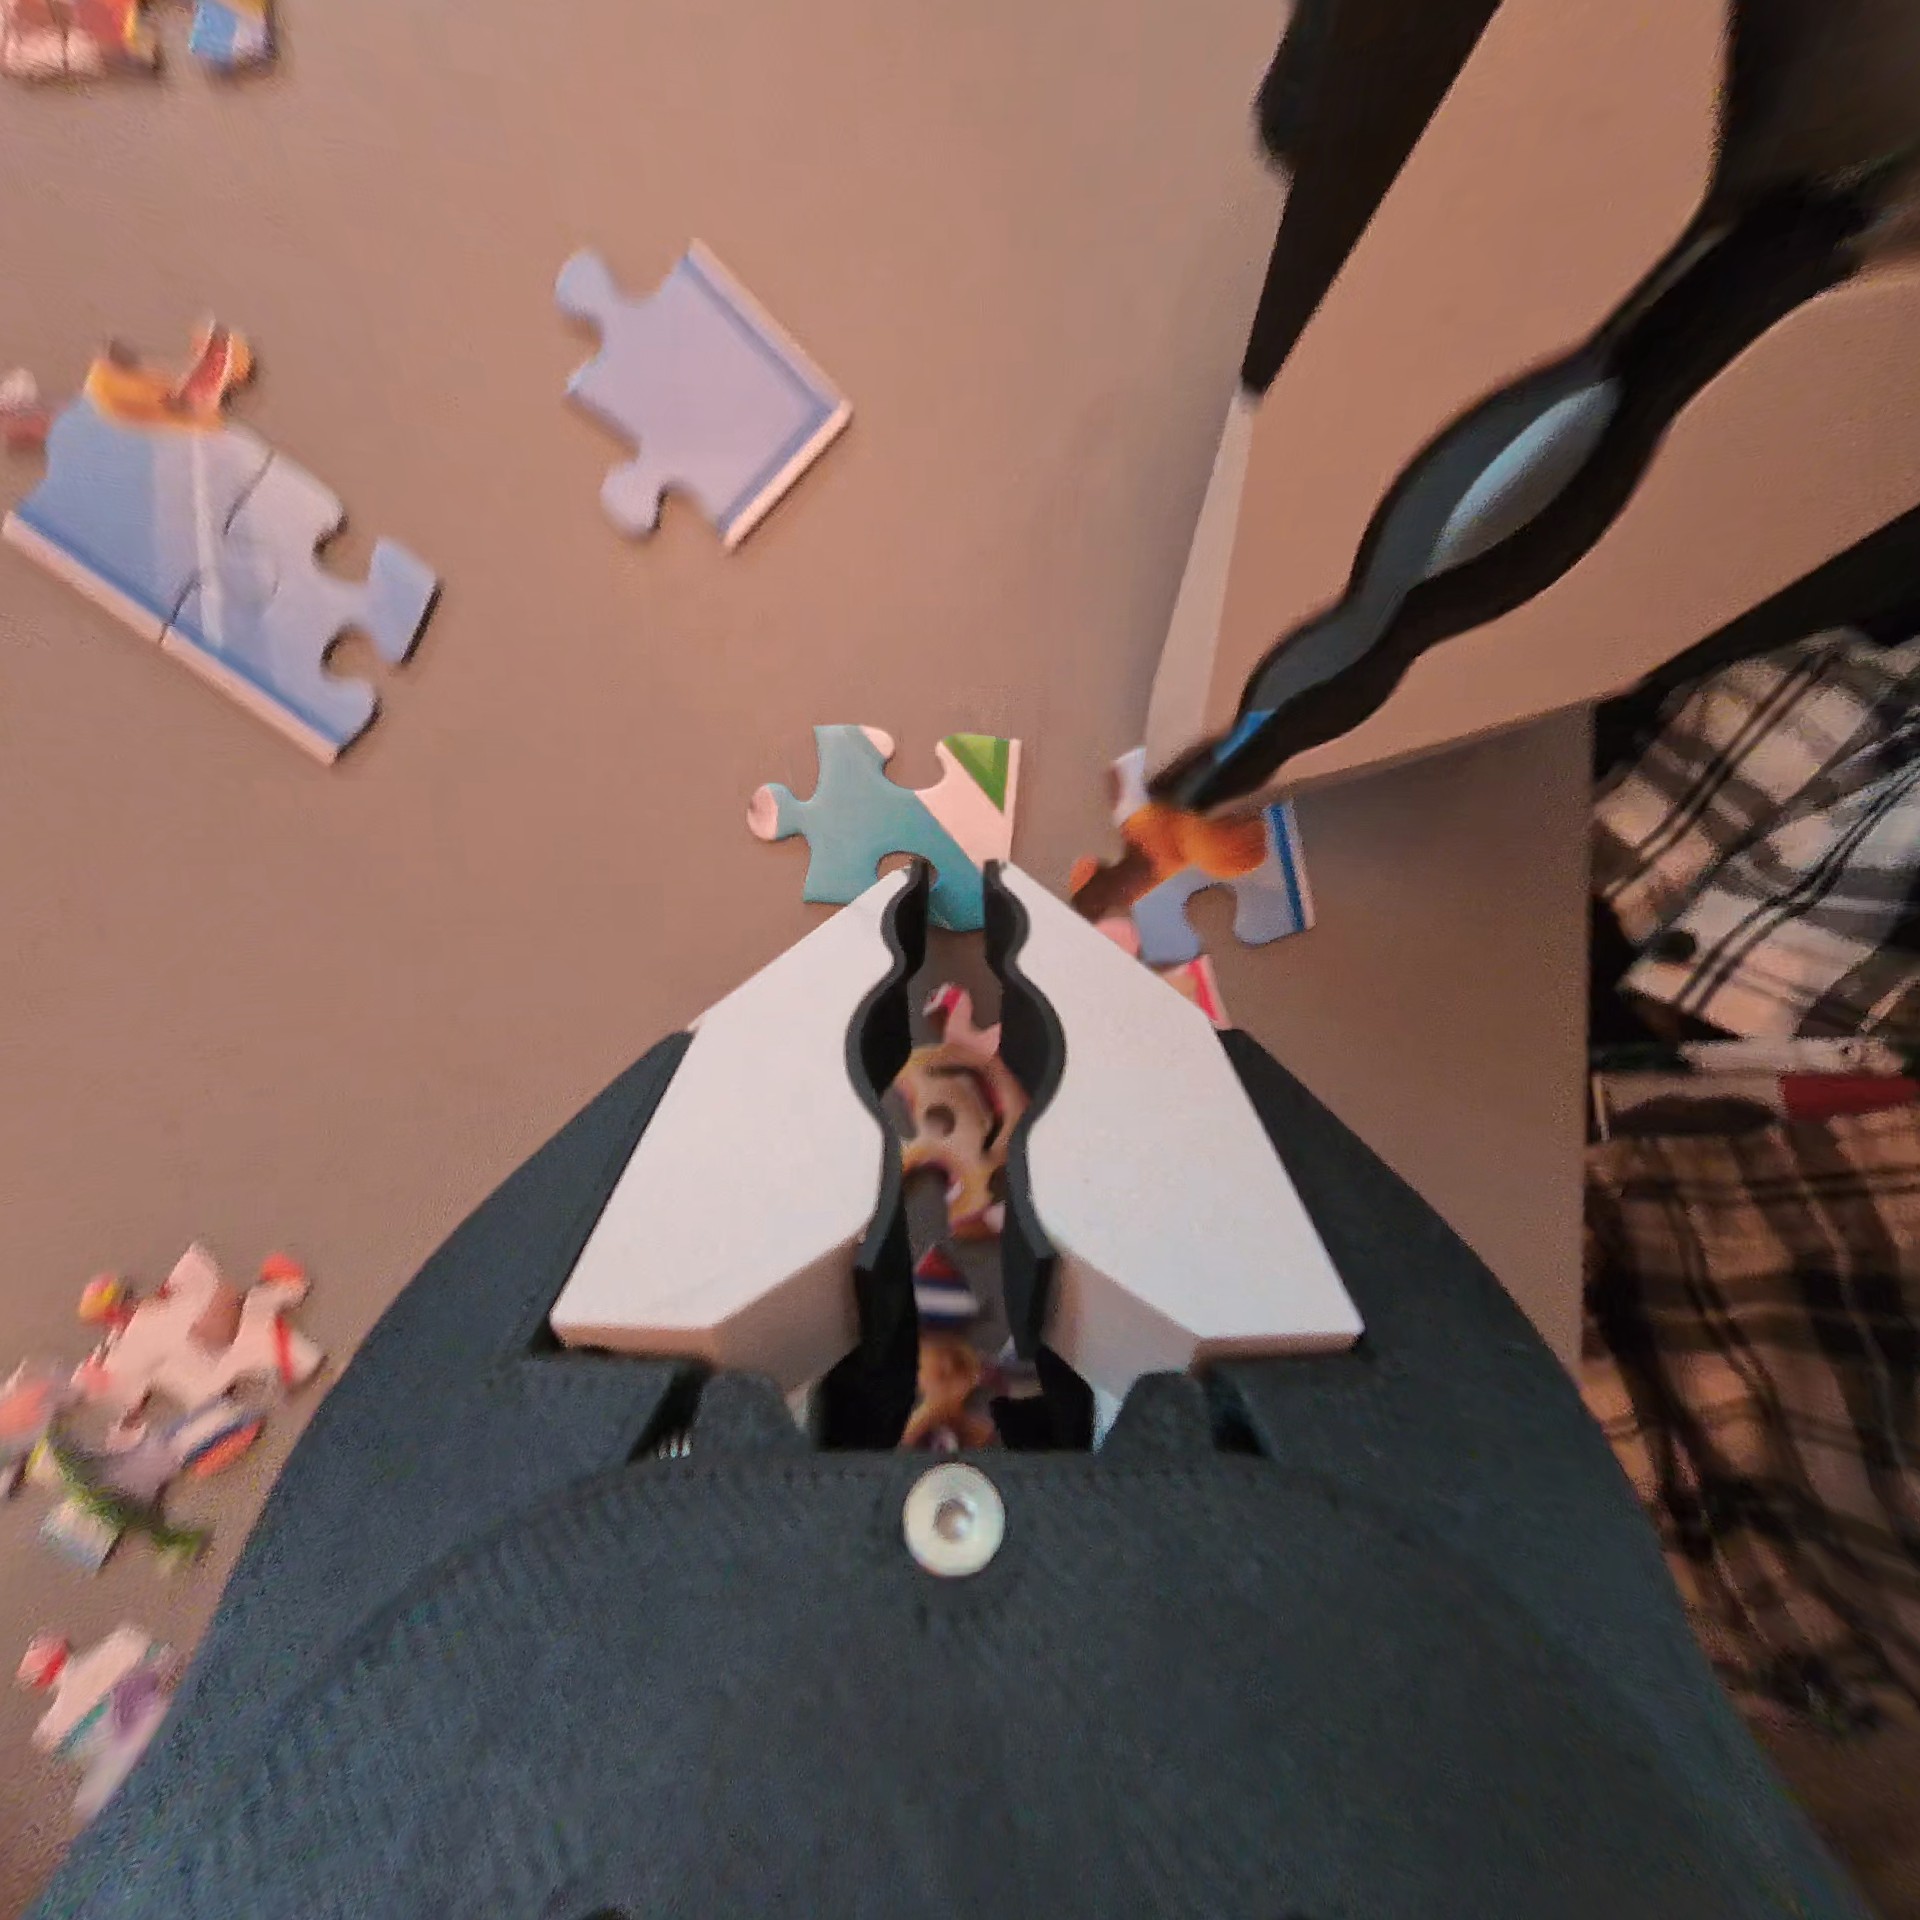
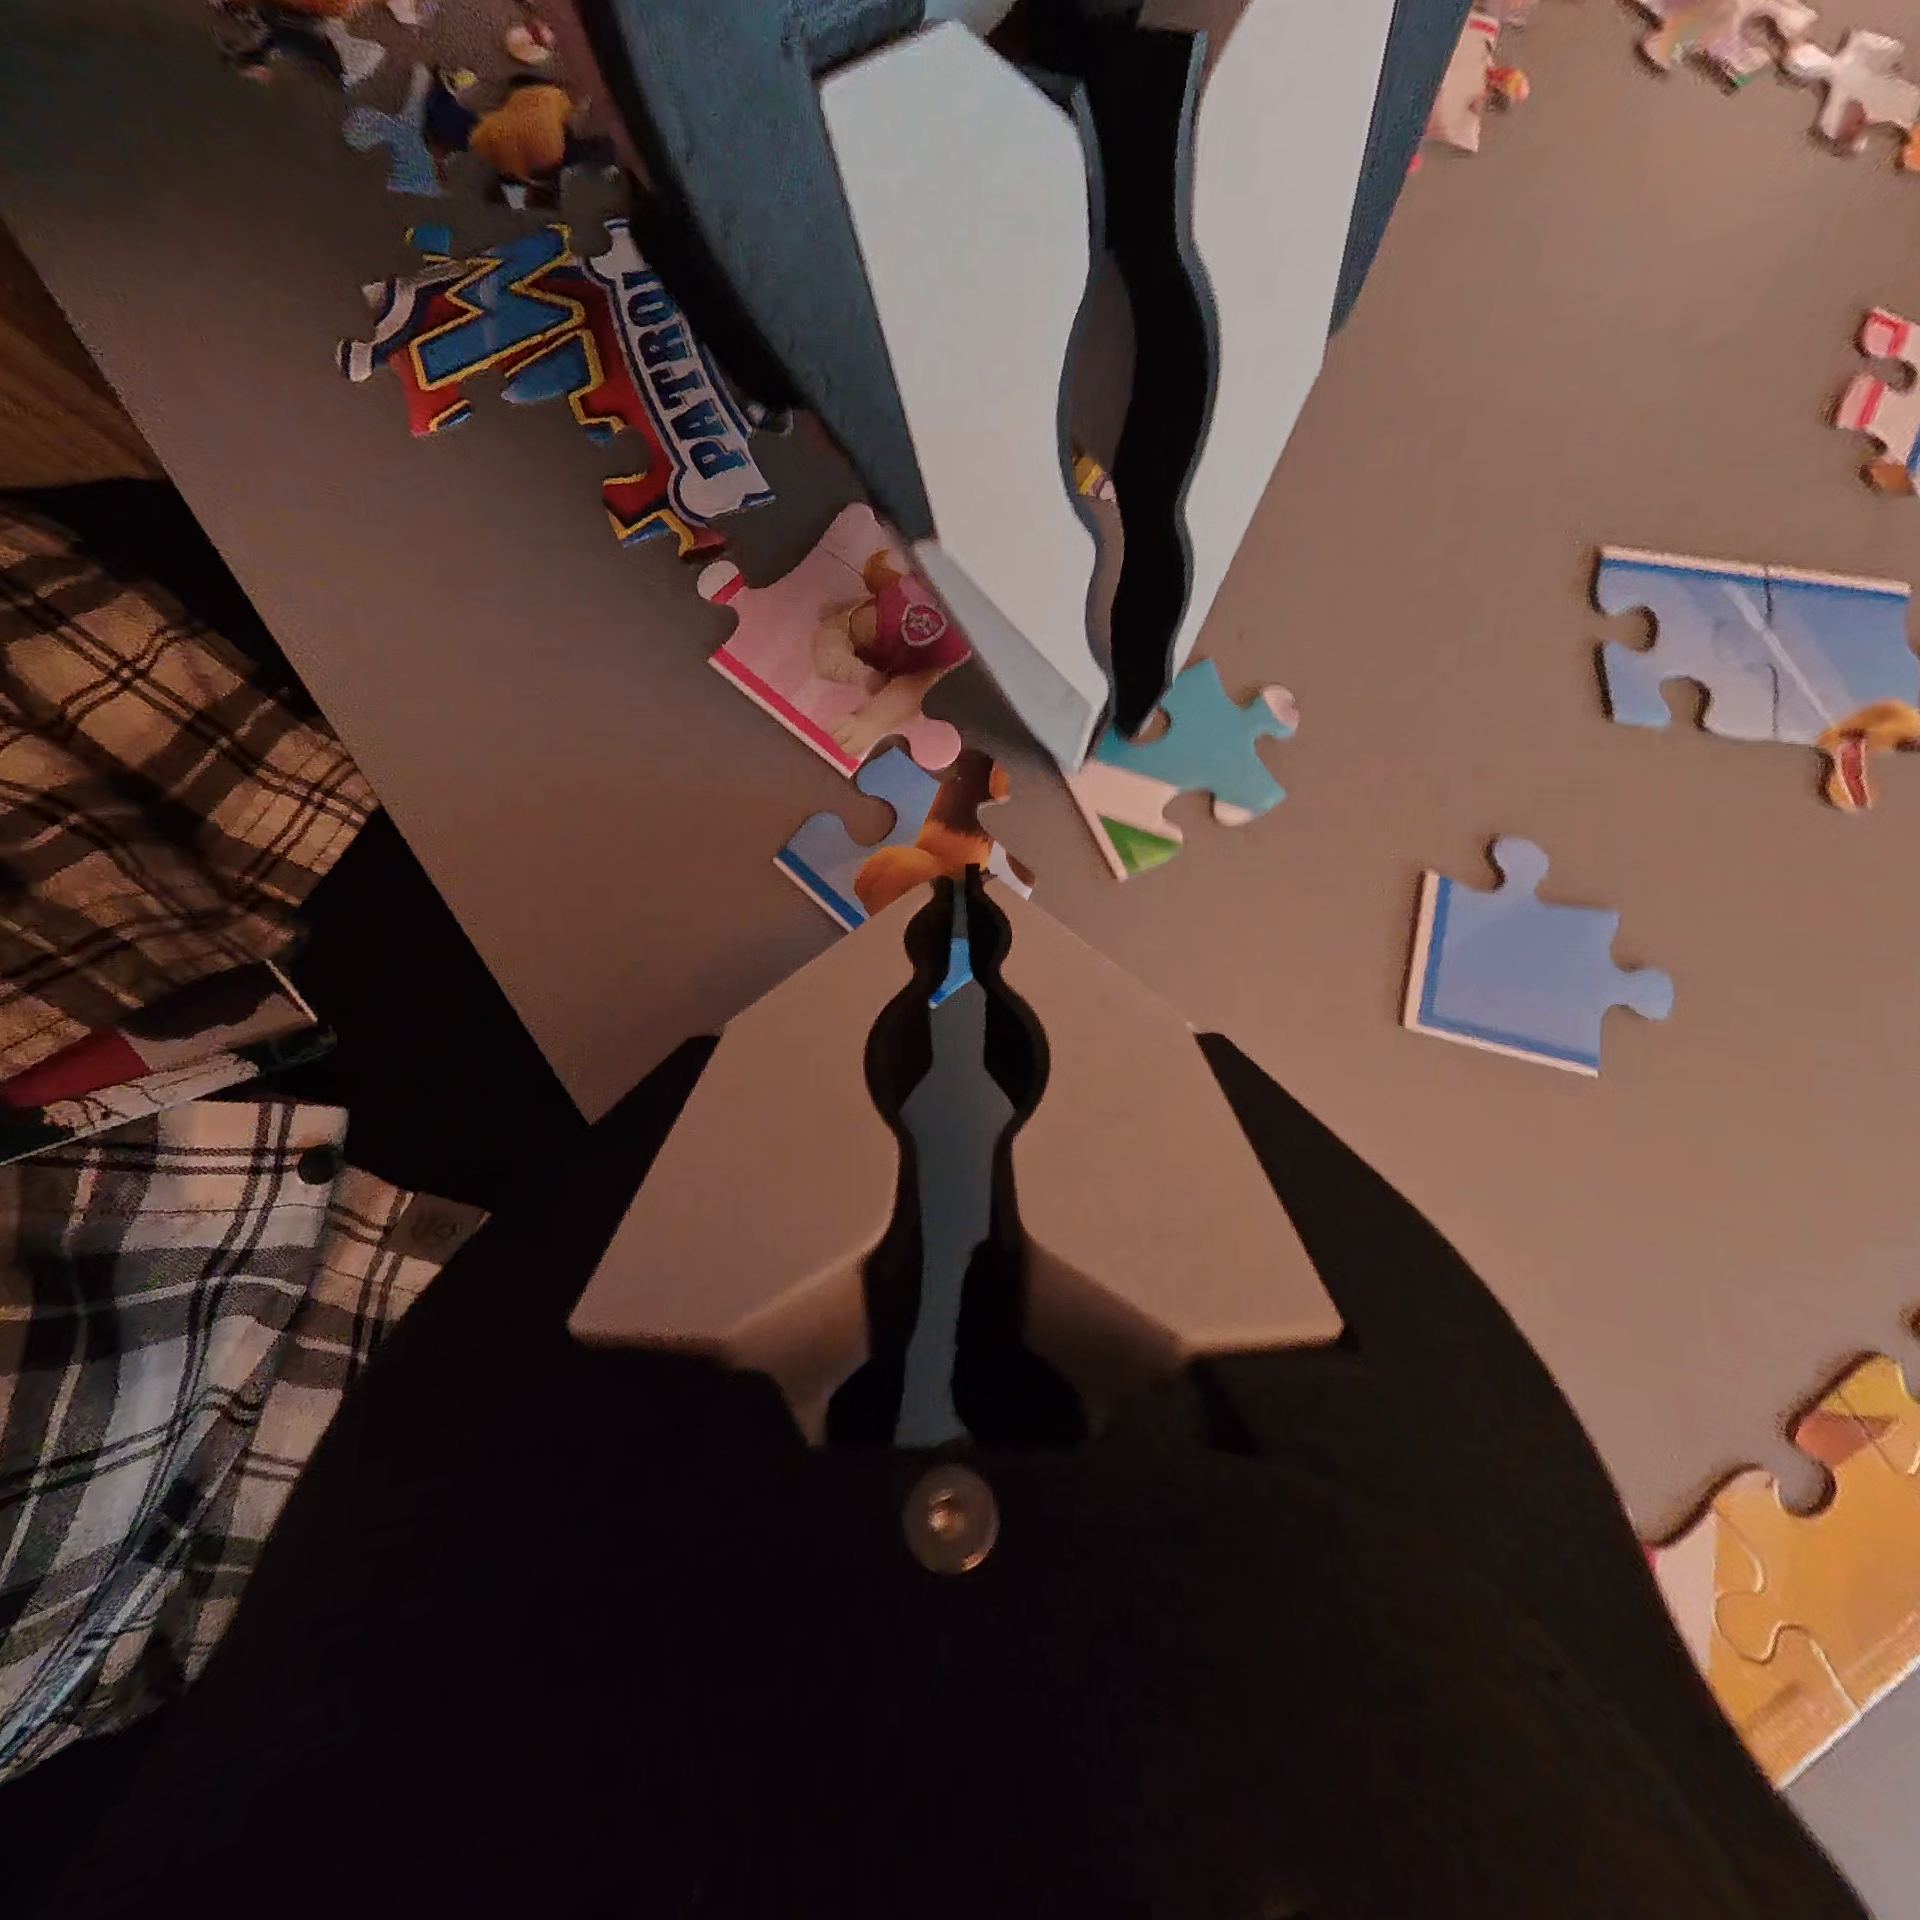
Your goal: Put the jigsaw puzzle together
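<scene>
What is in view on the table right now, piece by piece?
Table: one, brown, under everything.
Teal piece: one, teal, white and green, at the left gripper's tips.
Orange dog piece: one, orange and blue, near the table edge, pinched by the right gripper.
Pale blue corner piece: one, lying alone.
Joined sky pieces: two, blue, edge section.
Pink piece: one, beside the orange dog piece.
Logo section: one, red and blue.
Plaid cloth: beyond the table edge.
Left gripper: slightly open, empty.
Right gripper: shut.

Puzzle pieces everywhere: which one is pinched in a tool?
The orange-and-blue edge piece, held by the right gripper fingers near the table edge. The teal piece and others lie flat, unheld.
</scene>
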`<state>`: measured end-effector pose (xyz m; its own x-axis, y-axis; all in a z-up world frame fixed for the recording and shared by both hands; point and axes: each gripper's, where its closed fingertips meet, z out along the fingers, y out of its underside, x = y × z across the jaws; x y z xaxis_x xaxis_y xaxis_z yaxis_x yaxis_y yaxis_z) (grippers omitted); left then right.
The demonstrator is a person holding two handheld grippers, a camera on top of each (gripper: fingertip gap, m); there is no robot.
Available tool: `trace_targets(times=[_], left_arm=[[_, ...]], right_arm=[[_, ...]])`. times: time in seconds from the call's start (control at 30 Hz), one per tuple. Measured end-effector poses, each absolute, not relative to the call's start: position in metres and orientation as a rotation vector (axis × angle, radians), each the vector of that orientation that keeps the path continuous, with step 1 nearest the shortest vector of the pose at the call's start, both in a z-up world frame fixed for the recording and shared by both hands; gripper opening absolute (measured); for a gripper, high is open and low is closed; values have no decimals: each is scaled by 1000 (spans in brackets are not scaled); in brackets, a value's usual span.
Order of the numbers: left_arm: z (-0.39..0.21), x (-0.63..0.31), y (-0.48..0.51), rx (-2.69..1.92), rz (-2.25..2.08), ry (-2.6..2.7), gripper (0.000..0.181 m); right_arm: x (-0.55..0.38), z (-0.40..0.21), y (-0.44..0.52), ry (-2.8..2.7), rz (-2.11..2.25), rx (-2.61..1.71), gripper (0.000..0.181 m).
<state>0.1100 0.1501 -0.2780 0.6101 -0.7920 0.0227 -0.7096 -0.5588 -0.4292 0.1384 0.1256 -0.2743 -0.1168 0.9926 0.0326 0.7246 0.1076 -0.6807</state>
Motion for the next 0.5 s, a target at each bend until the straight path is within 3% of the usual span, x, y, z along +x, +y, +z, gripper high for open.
trace_targets(times=[0.03,0.17,0.23,0.43,0.5], left_arm=[[-278,98,149,-2487,-261,1202,11],[-249,103,172,-2361,-303,1144,15],[-245,120,194,-2267,-254,1199,16],[-278,151,227,-2310,-294,1273,13],[-278,162,217,-2328,-410,1271,4]], right_arm=[[138,-271,127,-1887,713,-1668,12],[161,-255,143,-1803,725,-1711,19],[180,-250,149,-1766,700,-1719,37],[218,-254,132,-1739,604,-1630,60],[227,-263,128,-1752,505,-1581,66]])
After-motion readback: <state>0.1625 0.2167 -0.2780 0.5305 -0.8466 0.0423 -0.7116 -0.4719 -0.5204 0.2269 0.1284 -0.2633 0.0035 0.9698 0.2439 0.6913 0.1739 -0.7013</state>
